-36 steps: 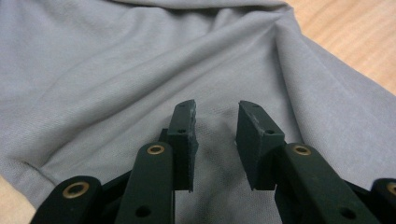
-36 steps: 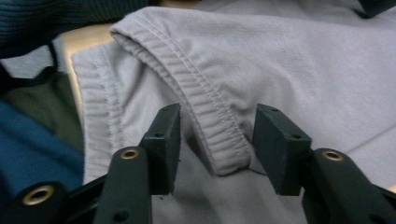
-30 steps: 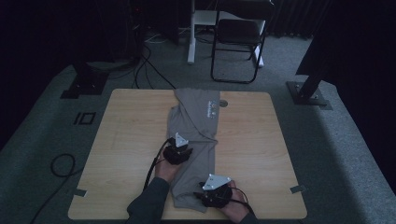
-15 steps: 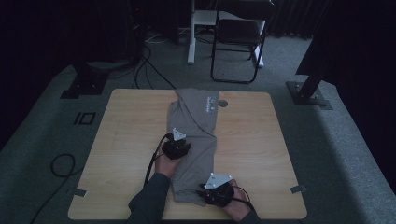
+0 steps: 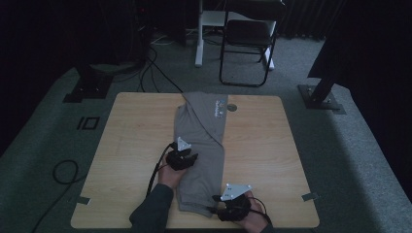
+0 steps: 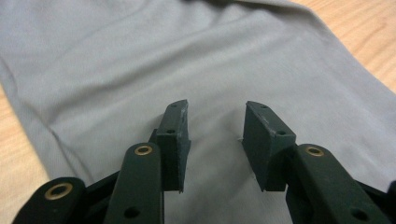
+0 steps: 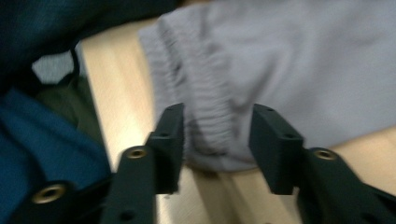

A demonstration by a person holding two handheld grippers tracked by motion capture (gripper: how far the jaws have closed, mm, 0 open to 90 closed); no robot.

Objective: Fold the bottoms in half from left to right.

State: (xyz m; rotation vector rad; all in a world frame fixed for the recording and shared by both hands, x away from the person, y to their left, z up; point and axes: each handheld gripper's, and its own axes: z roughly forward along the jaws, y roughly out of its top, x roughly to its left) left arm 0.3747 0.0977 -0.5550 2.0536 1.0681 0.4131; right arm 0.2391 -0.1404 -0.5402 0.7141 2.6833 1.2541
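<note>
A grey garment (image 5: pixel 201 141) with a small logo near its far end lies lengthwise on the wooden table (image 5: pixel 272 155), folded into a long strip. My left gripper (image 5: pixel 187 158) rests over its left side. In the left gripper view the jaws (image 6: pixel 215 135) stand open, having just been opening, and the flat grey cloth (image 6: pixel 140 60) under them is not pinched. My right gripper (image 5: pixel 216 209) is at the garment's near end. Its jaws (image 7: pixel 217 140) have also just been opening and now stand open, with the ribbed hem (image 7: pixel 205 116) between the pads but not pressed.
A black chair (image 5: pixel 245 43) stands beyond the table's far edge. Dark stand bases (image 5: pixel 90 90) (image 5: pixel 320 97) and cables (image 5: pixel 63 172) lie on the floor on both sides. A round grommet (image 5: pixel 232 108) sits beside the garment's far end. A blue sleeve (image 7: pixel 42 140) is close to the right gripper.
The right gripper has shifted slightly to the right along the table's near edge. The left gripper has stayed over the same part of the garment.
</note>
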